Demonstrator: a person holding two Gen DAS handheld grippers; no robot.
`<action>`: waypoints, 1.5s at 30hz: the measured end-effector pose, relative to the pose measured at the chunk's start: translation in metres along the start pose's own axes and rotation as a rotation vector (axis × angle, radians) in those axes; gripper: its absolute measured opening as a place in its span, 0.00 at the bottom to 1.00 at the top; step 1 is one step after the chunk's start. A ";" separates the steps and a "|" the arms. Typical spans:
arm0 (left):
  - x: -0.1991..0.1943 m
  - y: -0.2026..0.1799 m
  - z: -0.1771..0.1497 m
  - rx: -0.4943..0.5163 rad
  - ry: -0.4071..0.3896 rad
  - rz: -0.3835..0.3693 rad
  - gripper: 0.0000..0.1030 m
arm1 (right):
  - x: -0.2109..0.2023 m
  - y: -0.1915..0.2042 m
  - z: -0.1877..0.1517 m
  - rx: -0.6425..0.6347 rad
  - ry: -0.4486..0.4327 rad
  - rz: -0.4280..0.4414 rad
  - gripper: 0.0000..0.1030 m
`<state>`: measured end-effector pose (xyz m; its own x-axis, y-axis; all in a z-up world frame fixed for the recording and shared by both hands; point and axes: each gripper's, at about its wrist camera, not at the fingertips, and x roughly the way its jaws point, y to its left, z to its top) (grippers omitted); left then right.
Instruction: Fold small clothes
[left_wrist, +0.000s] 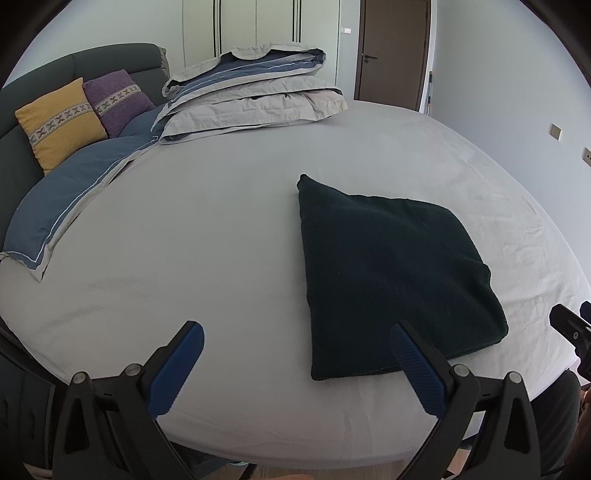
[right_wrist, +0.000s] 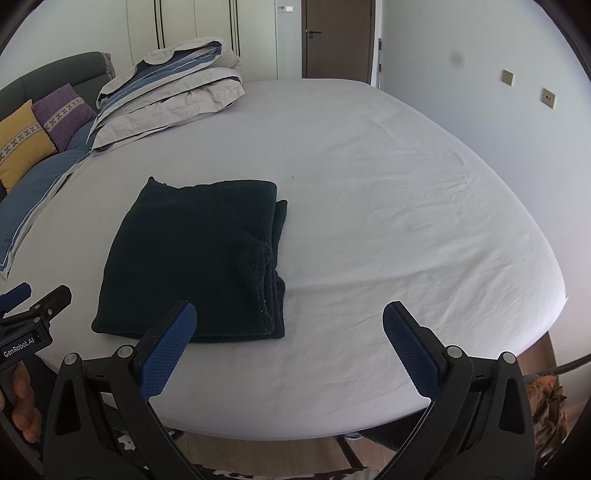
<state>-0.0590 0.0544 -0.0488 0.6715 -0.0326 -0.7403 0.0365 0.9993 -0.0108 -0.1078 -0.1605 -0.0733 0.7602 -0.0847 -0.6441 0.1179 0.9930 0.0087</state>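
A bed (left_wrist: 229, 229) with a pale grey sheet fills both views, a folded duvet (left_wrist: 255, 92) and two cushions (left_wrist: 59, 122) at upper left. The folded dark garment (right_wrist: 192, 258) lies flat at centre-left of the right view. Left claw (left_wrist: 295, 363) and right claw (right_wrist: 288, 347) both gape, empty.

Dark garment (right_wrist: 192, 258), near-black with a green cast, thick fleecy or terry-like texture. State: folded into a compact, roughly square stack of several layers. Layer edges stacked and visible along the side facing the bed's (right_wrist: 369, 184) open expanse; one corner at the far end pokes up slightly. Pose: lying flat, top surface smooth. Location: on the bed's pale sheet, close to the near edge, well apart from the bedding piled at the headboard end.
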 end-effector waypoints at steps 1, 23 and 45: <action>0.000 0.000 0.000 0.000 0.000 -0.001 1.00 | 0.000 0.000 0.000 -0.001 0.000 0.001 1.00; -0.001 -0.003 -0.003 0.000 0.004 -0.004 1.00 | 0.003 0.005 -0.004 -0.002 0.007 0.002 1.00; -0.001 -0.005 -0.005 0.003 0.007 -0.004 1.00 | 0.006 0.004 -0.009 -0.002 0.015 0.008 1.00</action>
<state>-0.0633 0.0494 -0.0516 0.6661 -0.0361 -0.7450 0.0414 0.9991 -0.0114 -0.1086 -0.1568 -0.0836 0.7513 -0.0758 -0.6556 0.1106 0.9938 0.0119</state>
